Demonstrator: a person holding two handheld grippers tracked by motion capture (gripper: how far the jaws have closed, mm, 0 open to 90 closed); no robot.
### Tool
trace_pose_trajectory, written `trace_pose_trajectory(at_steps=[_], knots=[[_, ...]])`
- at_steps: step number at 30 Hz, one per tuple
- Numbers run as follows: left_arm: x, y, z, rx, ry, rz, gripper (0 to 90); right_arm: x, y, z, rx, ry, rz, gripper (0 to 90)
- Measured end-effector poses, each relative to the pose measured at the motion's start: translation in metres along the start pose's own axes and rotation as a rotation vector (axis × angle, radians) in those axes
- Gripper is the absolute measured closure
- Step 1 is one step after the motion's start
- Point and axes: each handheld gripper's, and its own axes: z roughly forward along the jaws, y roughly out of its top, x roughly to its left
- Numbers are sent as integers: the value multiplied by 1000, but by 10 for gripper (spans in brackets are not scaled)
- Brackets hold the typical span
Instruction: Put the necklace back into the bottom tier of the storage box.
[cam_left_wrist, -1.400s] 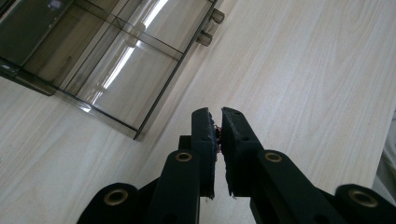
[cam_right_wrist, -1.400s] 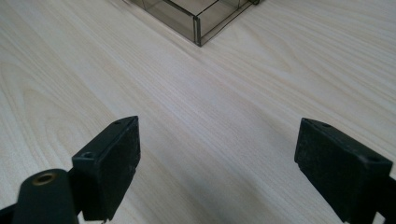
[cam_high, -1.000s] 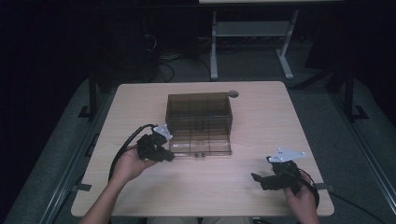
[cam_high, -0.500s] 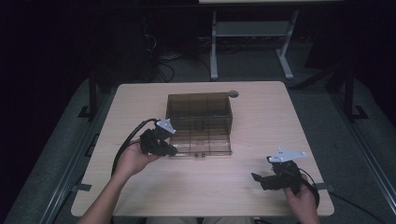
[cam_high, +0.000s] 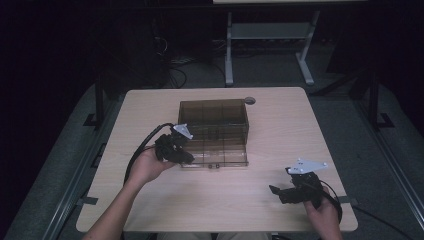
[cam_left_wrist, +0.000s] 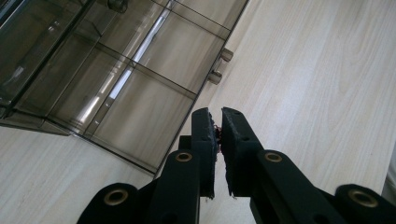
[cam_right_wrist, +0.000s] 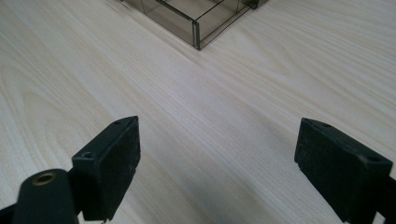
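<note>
A smoky see-through box (cam_high: 214, 112) stands in the middle of the wooden table (cam_high: 280, 130). Its divided drawer (cam_high: 225, 150) sticks out toward me, with two small knobs (cam_high: 214, 165) on the front. My left gripper (cam_high: 187, 157) is at the drawer's front left corner, shut with nothing visibly held. In the left gripper view the closed jaw tips (cam_left_wrist: 217, 119) hover by the drawer's front wall, just short of the knobs (cam_left_wrist: 220, 65), above the empty compartments (cam_left_wrist: 140, 93). My right gripper (cam_high: 278, 192) rests low near the front right of the table, open and empty (cam_right_wrist: 217, 140). A corner of the drawer (cam_right_wrist: 198, 28) lies ahead of it.
A round cable hole (cam_high: 250, 100) sits at the table's back edge behind the box. Black cable (cam_high: 137, 152) loops from the left gripper over the table. Bare wood stretches between the drawer and the right gripper. A metal frame (cam_high: 270, 35) stands on the floor beyond.
The left hand has edged right and away from me, bringing its gripper up to the drawer's front left corner. The right hand has stayed put.
</note>
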Motion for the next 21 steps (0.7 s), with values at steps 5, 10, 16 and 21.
trace_pose_trajectory(at_steps=[5, 10, 16, 21], knots=[[1, 5, 1, 1, 3, 4, 835, 0, 0, 0, 1, 1, 1, 137], [2, 9, 3, -2, 4, 5, 834, 1, 0, 0, 5, 1, 1, 137], [7, 13, 5, -4, 2, 2, 834, 1, 0, 0, 0, 2, 4, 138], [16, 13, 10, 0, -4, -31, 835, 1, 0, 0, 0, 2, 0, 138]])
